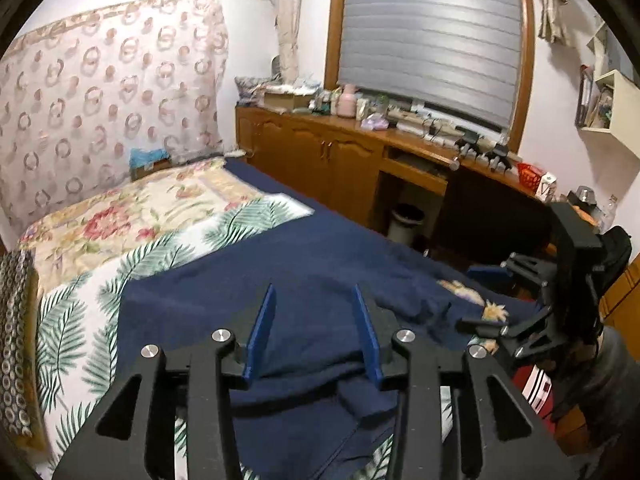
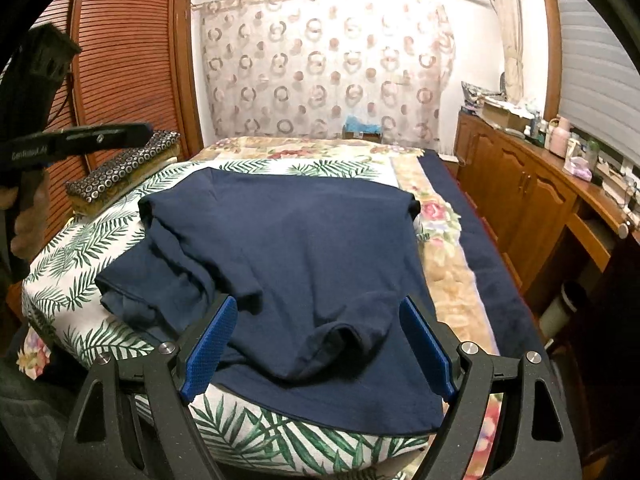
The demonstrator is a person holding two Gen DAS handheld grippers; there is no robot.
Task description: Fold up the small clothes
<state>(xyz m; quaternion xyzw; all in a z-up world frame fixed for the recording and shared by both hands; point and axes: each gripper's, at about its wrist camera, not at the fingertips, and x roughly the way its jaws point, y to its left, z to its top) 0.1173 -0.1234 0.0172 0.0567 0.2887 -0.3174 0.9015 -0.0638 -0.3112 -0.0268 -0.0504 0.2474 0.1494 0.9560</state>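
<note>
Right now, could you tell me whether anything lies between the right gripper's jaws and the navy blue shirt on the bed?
Nothing visible does. The right gripper is open just above the navy blue cotton shirt, which lies uncovered on the palm-leaf bedsheet; the left gripper is off to the side.

Both wrist cameras sit low and close over the bed point(image 2: 72, 280), looking along it; left faces the far dresser point(image 1: 340, 160), right the curtain point(image 2: 328, 68). Both share the navy shirt point(image 2: 300, 248).
</note>
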